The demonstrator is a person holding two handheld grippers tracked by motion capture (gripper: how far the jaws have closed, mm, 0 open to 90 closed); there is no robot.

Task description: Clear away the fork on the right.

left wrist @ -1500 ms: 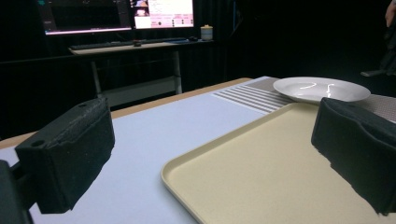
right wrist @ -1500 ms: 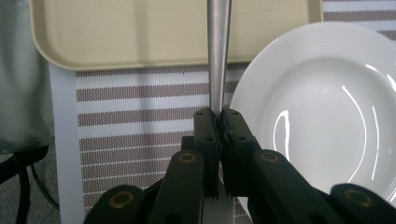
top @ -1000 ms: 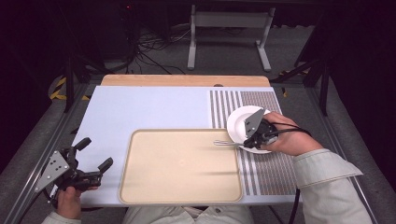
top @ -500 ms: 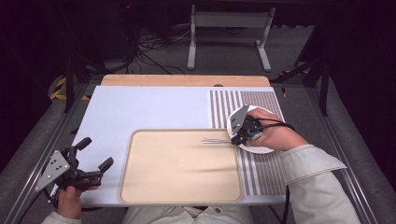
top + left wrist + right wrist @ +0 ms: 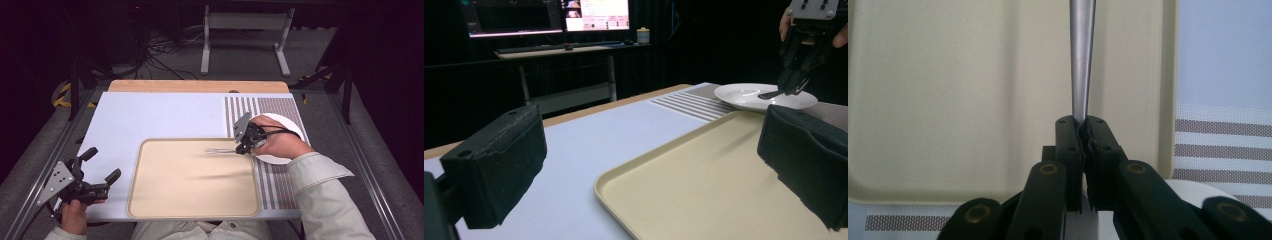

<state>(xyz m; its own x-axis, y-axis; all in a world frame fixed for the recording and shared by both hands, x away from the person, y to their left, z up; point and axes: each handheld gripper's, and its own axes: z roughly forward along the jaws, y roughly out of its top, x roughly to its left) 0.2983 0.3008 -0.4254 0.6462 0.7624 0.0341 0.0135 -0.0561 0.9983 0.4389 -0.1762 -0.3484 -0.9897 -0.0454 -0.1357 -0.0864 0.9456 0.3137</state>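
My right gripper is shut on a thin silver utensil, which sticks out to the left above the right part of the beige tray. In the right gripper view the jaws pinch the utensil's tapered metal handle over the tray. A white plate lies on the striped mat just behind that hand. My left gripper is held open and empty off the tray's left side, near the table's front corner. Its pads frame the tray, the plate and the far right gripper.
A pale blue mat covers the table, with a brown striped placemat at the right and a wooden strip along the far edge. A metal stand and cables sit on the floor beyond. Monitors glow in the background.
My right gripper has carried the utensil leftward from above the plate to over the tray's right part. The left gripper has stayed where it was, open.
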